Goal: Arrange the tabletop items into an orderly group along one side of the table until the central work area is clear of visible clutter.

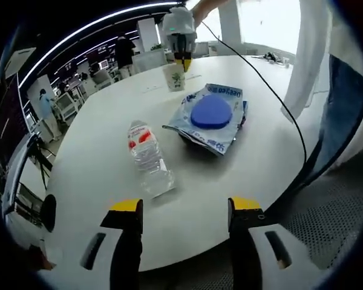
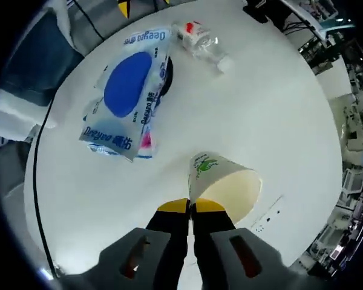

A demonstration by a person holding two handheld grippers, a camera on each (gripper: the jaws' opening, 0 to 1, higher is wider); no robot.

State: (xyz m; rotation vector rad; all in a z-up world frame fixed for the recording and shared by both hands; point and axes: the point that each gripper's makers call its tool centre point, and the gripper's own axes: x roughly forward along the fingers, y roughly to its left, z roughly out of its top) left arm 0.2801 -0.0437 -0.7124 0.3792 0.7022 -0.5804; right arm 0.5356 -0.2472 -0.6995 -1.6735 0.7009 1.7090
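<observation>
- Cup pinched at its rim by the closed right gripper, far across the round table.
- Left gripper open, empty, at the near edge.
- Bottle and blue packet lie mid-table; clearing looks barely begun.

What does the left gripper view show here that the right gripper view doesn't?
Left gripper view alone: the left gripper open above the table edge, and the right gripper from outside, at the paper cup. Right gripper view alone: the cup's open mouth, and jaws pinching its rim. Both: water bottle, blue-and-white packet, white table.
</observation>
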